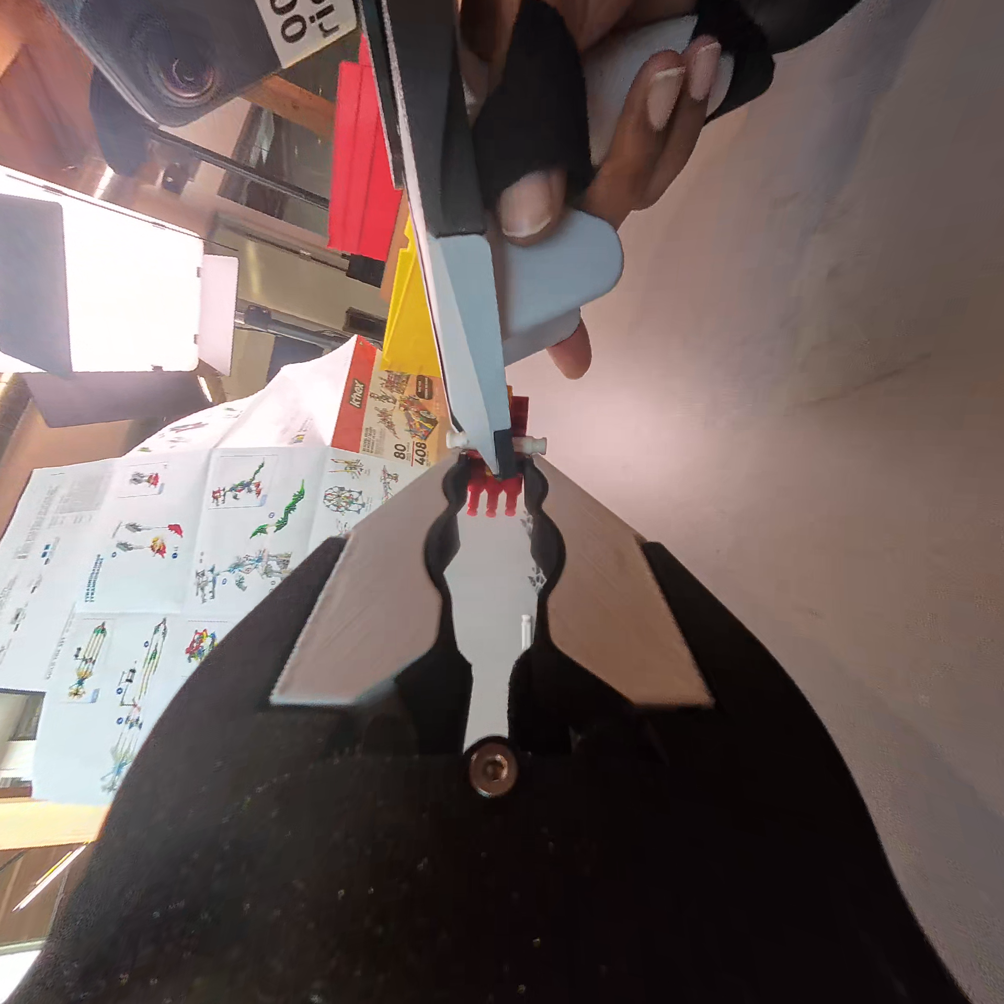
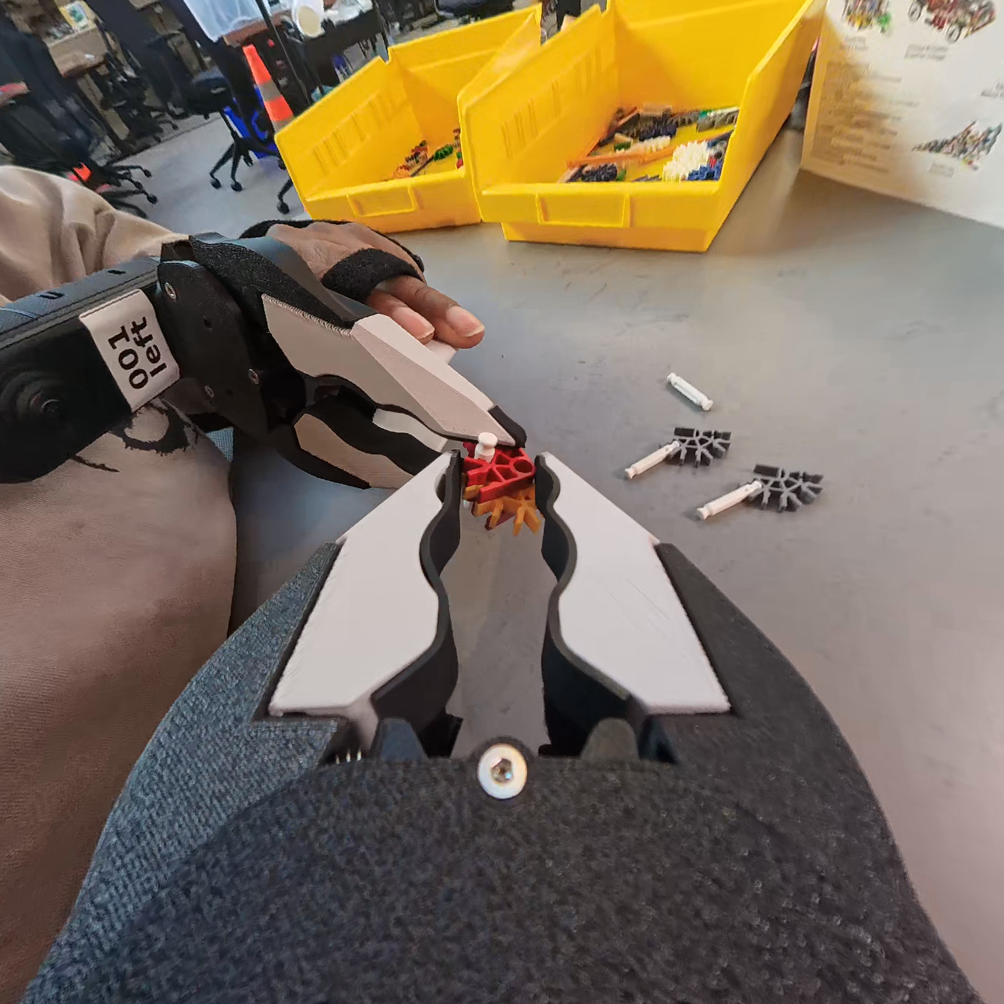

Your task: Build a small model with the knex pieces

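Where the two tools meet, the right gripper (image 2: 499, 472) has its jaws drawn narrow and clamps a red connector (image 2: 497, 468) by its flanks, just off its tips. An orange connector (image 2: 510, 510) hangs joined beneath the red one. A white rod (image 2: 484, 441) stands upright from the red piece's far-left corner. The left gripper (image 1: 495, 471) comes in from the right gripper's left, its jaws also narrow, and its tips touch the same cluster. Whether its pads press the rod or the red piece cannot be told.

Forward and to the right of the right gripper, two black connectors (image 2: 701, 446) lie flat on the grey table (image 2: 760, 597), each with a white rod plugged in. A loose rod (image 2: 689, 391) lies just beyond them. That side has the most bare surface. Two yellow bins (image 2: 597, 212) stand well ahead, and a printed sheet (image 2: 912, 98) stands at far right. Close on the left, a person's beige garment (image 2: 108, 597) bounds the space.
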`<state>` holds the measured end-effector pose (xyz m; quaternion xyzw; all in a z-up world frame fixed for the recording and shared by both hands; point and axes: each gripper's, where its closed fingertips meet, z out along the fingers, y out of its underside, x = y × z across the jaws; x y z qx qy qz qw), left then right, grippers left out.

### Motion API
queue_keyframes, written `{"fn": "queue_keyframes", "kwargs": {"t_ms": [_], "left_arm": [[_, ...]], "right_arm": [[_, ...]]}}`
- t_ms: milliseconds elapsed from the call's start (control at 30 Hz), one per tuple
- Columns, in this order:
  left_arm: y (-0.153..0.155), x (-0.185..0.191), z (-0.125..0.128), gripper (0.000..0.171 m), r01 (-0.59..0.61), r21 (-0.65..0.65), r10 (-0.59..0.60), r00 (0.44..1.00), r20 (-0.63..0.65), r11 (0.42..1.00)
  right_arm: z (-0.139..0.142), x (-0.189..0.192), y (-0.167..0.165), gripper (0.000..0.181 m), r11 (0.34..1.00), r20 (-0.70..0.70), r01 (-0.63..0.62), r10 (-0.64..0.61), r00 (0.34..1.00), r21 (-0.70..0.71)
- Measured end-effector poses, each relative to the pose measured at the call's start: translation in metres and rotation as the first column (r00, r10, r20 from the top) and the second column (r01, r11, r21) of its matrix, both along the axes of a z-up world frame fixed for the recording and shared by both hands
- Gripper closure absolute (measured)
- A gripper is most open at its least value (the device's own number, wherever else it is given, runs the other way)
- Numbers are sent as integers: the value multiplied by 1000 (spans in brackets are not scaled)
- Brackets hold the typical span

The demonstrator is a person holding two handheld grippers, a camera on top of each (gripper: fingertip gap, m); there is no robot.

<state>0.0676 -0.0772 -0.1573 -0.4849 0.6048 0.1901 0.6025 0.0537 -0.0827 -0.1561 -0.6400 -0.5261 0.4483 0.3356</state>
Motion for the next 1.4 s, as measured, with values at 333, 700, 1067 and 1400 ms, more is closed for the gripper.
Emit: {"fn": "queue_keyframes", "kwargs": {"t_ms": [333,700,1067,1400], "left_arm": [[16,-22,17,152,-82,50,79,996,50,995],[21,-34,19,153,-119,17,117,989,90,993],[15,-25,19,149,122,-350,42,904,426,929],[6,-31,10,143,483,-659,143,734,664,576]], "right_arm": [[11,-14,15,134,990,-65,135,-138,988,-35],[16,-23,23,149,991,-97,117,-123,988,-72],[18,-18,19,151,983,-111,-124,109,988,-138],[7,-14,28,151,955,194,-256,225,955,150]]}}
